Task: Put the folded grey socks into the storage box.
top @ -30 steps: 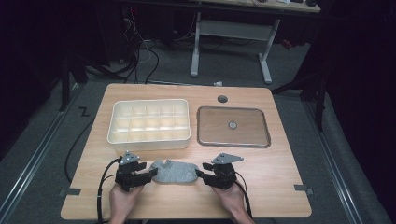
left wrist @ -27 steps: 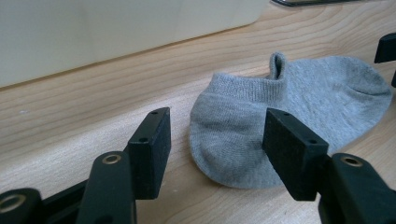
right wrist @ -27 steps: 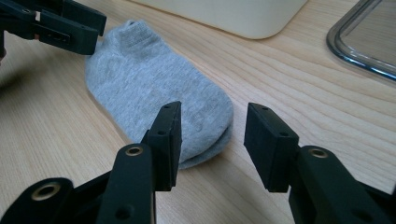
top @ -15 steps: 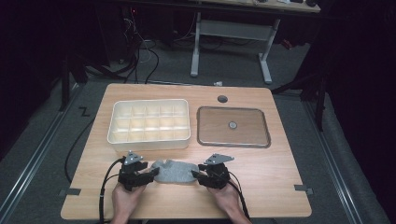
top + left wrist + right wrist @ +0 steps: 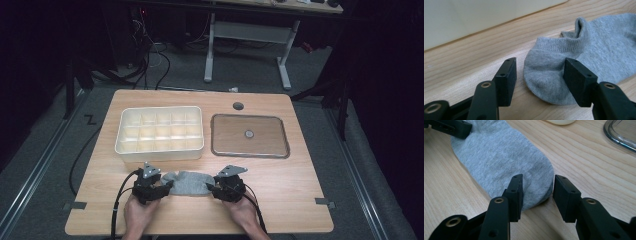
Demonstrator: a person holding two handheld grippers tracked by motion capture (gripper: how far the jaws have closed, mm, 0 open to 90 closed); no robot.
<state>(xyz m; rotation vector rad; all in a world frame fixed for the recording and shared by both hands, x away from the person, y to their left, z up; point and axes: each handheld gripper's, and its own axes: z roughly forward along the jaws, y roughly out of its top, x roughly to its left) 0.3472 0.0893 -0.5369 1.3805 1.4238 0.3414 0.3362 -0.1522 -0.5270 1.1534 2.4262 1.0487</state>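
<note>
Grey sock [image 5: 189,182] flat on tabletop [image 5: 295,190] near front edge, long axis running side to side between both hands. Left hand-held gripper [image 5: 539,75] straddles heel end, jaws just closing, pads not yet pressing. Right hand-held gripper [image 5: 537,192] brackets toe end, jaws apart, closing. Both equally near. Divided cream bin [image 5: 160,131] just behind, clear lid [image 5: 250,136] to right; nothing blocks.

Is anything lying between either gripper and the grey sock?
Nothing visible does. The grey sock lies flat on the bare wooden table. The left gripper has been closing, its jaws open around the heel end; the right gripper has been closing around the toe end, not yet clamped.
</note>
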